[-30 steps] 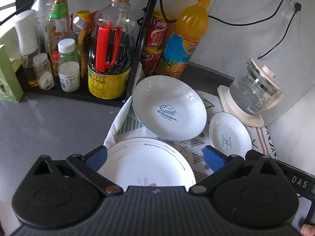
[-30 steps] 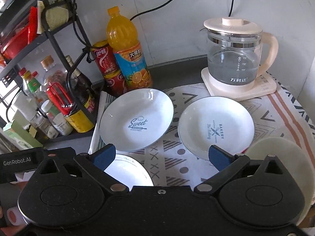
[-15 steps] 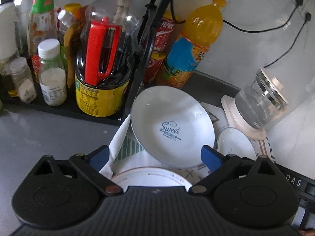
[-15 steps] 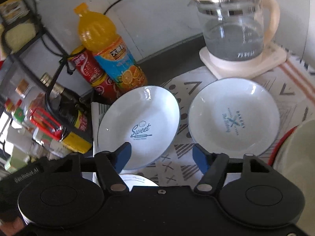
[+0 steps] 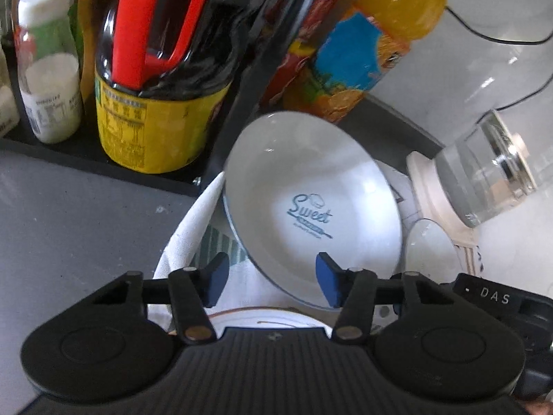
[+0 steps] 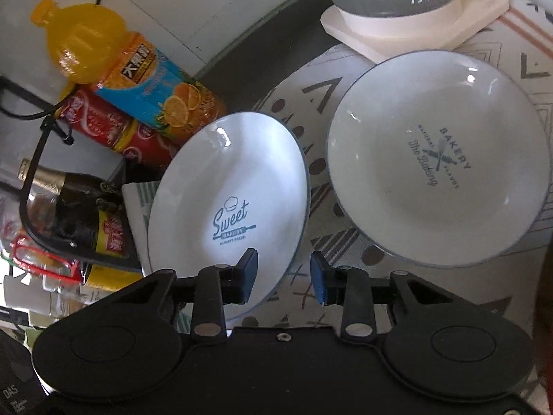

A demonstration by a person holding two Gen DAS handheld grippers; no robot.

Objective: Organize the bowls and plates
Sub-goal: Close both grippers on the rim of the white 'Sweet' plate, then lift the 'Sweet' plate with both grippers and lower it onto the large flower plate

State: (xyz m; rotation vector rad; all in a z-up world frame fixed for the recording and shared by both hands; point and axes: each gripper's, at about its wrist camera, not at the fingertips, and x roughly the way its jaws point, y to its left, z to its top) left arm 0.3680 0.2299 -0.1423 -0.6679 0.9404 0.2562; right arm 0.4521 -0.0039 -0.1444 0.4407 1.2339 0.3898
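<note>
step: Sweet plate [image 6: 228, 204] rim to be pinched | left gripper [image 5: 271, 278], right gripper [image 6: 283, 276]: closing astride rim, not gripping | advice: seat pads squarely, lift level, clear Bakery plate [image 6: 439, 159] beside it

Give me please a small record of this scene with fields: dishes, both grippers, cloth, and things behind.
dishes: Sweet bowl; Bakery bowl to its right; rimmed plate nearest the camera
left gripper: closing, near rim of Sweet bowl between the jaws, no contact seen
right gripper: closing at Sweet bowl's near rim
cloth: patterned mat under the bowls
behind: orange drink bottle, glass kettle
</note>
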